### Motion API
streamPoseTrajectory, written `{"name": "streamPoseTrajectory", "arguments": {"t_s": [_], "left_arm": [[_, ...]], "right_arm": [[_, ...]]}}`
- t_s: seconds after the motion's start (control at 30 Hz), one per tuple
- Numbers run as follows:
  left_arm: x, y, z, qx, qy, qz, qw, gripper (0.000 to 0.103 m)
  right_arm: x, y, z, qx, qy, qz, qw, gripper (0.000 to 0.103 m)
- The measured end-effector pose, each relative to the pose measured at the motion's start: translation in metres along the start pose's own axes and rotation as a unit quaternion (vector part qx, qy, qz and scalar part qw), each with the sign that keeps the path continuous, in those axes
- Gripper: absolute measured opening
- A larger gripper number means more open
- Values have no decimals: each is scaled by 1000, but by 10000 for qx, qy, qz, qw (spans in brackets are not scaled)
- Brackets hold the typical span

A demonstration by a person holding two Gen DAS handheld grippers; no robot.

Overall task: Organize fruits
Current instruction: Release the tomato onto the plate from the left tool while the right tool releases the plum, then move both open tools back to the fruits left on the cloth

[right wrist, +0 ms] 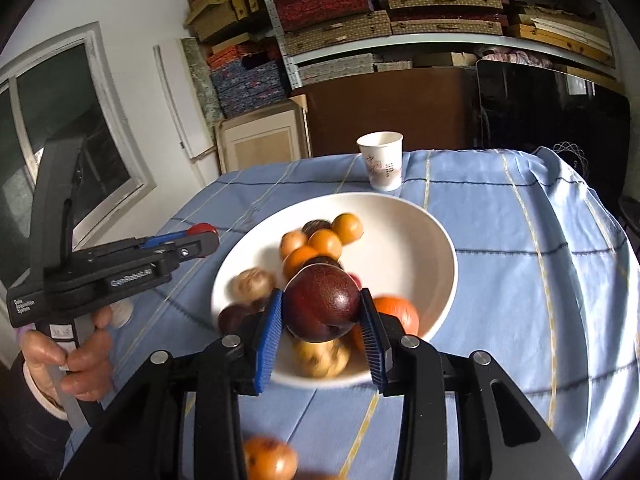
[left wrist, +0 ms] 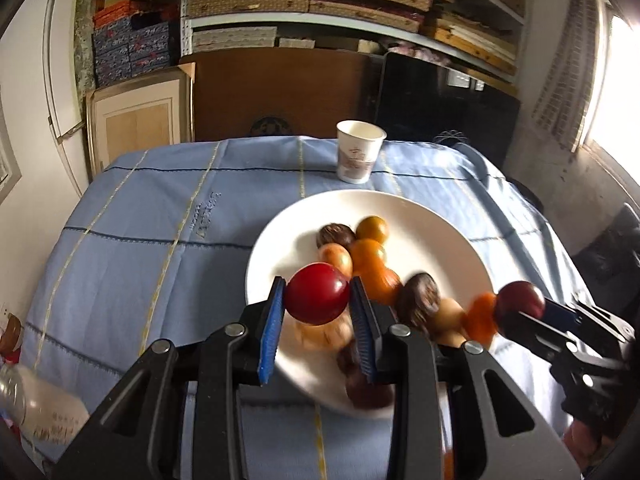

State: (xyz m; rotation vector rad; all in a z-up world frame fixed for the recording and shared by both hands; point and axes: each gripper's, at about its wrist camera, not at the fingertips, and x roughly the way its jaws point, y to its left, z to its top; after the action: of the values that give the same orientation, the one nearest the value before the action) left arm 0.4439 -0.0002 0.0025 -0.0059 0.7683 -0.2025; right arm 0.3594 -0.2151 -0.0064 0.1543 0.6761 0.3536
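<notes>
Left gripper (left wrist: pixel 318 300) clamping round red fruit (left wrist: pixel 317 299), right gripper (right wrist: pixel 322 306) clamping dark plum (right wrist: pixel 322 303), above plate (right wrist: pixel 432 240)

The black plastic left gripper (right wrist: pixel 200 236), left of the white ceramic bowl (right wrist: pixel 440 248), bears white lettering: "GenRobot.AI" and "Data Acquisition System".

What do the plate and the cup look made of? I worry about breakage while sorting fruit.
The plate looks like glazed ceramic: smooth white surface with a soft sheen, though melamine cannot be ruled out. The cup looks like thin matte paper, with a rolled rim and a printed pattern on its side.
</notes>
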Motion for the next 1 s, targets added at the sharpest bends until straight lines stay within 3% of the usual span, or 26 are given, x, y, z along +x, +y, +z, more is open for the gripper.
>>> {"name": "streamPoseTrajectory", "arguments": {"t_s": [0.4,0.43,0.47,0.5,0.57,0.8,1.0], "left_arm": [[50,6,13,-42,174,394,9991,33],[49,7,13,-71,182,407,9990,39],[47,7,13,-100,170,432,9989,65],[42,8,13,-147,98,478,9987,81],[27,8,12,-185,-179,589,9979,82],[-27,-9,-8,65,-456,827,9955,92],[-57,-22,-53,107,-264,948,9951,95]], "right_arm": [[46,-5,13,41,106,-265,9996,40],[46,-6,13,90,111,-278,9995,40],[45,-7,13,131,121,-226,9996,42],[41,-8,14,169,77,-191,9996,44],[30,-6,16,153,-51,-180,9997,45],[-22,-7,-3,214,-329,-14,9992,56],[-37,-11,-44,164,-91,-55,9998,56]]}}
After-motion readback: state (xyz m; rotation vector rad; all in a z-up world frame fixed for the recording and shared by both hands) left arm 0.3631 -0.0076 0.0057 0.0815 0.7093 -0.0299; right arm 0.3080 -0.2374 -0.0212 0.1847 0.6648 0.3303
